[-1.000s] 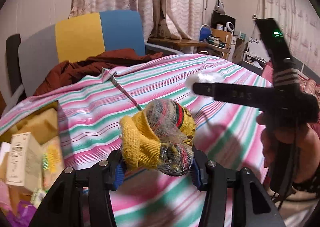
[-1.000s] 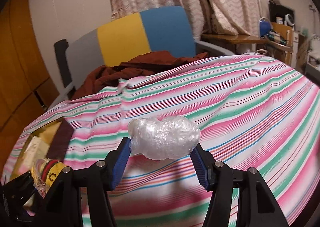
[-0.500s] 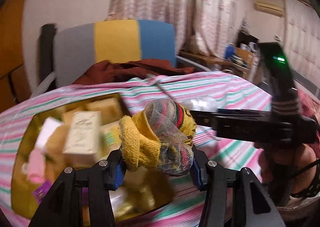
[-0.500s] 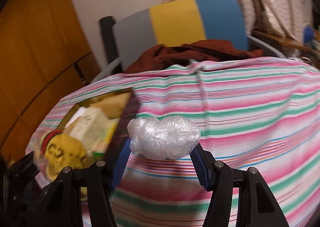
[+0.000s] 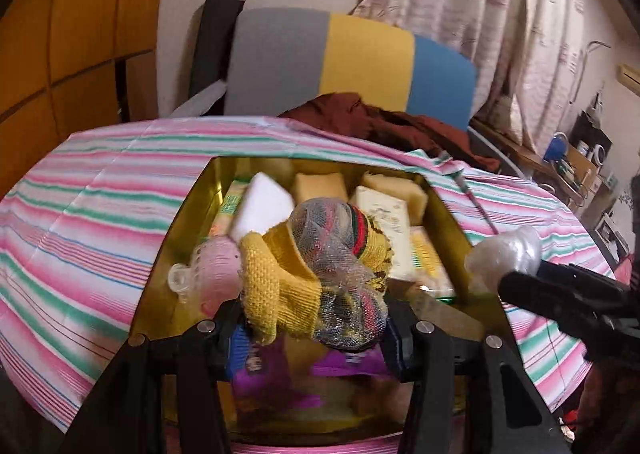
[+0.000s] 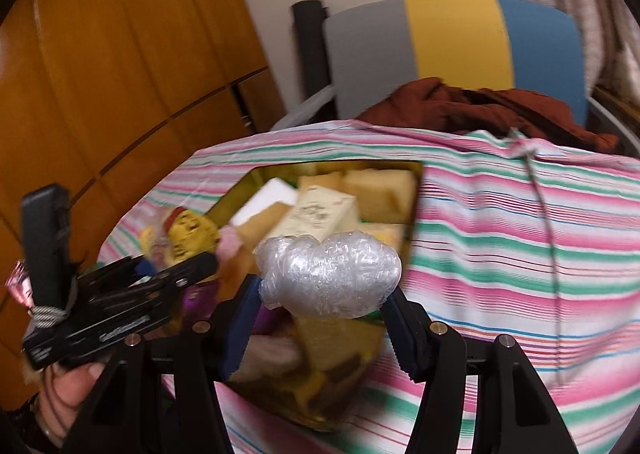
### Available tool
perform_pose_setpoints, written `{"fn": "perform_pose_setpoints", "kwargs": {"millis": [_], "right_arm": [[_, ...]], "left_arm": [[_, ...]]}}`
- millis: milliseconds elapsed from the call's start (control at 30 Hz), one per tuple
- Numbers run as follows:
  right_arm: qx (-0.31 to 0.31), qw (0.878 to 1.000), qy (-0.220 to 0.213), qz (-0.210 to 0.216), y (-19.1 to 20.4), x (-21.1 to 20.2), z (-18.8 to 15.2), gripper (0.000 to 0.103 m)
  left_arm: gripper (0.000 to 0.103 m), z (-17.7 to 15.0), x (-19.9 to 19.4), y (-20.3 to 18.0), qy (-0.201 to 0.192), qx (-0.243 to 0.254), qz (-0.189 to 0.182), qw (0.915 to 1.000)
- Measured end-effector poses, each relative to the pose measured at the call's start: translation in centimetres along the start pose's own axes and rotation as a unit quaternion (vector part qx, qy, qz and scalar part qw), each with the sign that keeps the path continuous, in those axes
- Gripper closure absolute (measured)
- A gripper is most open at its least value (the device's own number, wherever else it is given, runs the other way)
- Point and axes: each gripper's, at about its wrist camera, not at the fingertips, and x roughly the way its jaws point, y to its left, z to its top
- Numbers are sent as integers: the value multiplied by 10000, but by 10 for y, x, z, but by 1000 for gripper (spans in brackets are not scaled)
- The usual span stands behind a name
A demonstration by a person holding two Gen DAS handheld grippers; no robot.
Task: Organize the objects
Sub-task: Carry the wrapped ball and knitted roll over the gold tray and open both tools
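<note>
My left gripper (image 5: 312,328) is shut on a yellow knitted bundle wrapped in mesh (image 5: 316,274) and holds it above the open gold tin box (image 5: 188,213). The box holds sponges, a white block and small cartons. My right gripper (image 6: 320,318) is shut on a crumpled clear plastic wad (image 6: 328,278), held over the box's right side (image 6: 416,213). The wad also shows in the left wrist view (image 5: 504,254). The left gripper with its bundle (image 6: 188,234) shows at the left in the right wrist view.
The box sits on a striped pink, green and white cloth (image 5: 100,193). Behind it stands a grey, yellow and blue chair (image 5: 360,57) with a brown garment (image 5: 380,125). A wooden cabinet (image 6: 100,73) stands at the left. A thin stick (image 5: 476,201) lies on the cloth.
Both grippers have swung left from over the bare cloth to over the gold box, each still holding its object. The box now fills the middle of both views.
</note>
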Motion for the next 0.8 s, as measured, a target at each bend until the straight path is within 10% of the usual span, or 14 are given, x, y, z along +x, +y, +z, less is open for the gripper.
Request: {"fn": "perform_pose_setpoints", "kwargs": {"millis": [367, 467, 800], "right_arm": [[-354, 9989, 184, 265, 34, 21, 0, 41], [-372, 9987, 219, 253, 35, 22, -1, 41], [-376, 9977, 444, 343, 40, 36, -4, 40]], "left_arm": [[37, 2, 22, 24, 570, -536, 57, 9969], [20, 4, 14, 27, 476, -606, -101, 9970], [20, 15, -31, 56, -314, -1131, 330, 9925]]}}
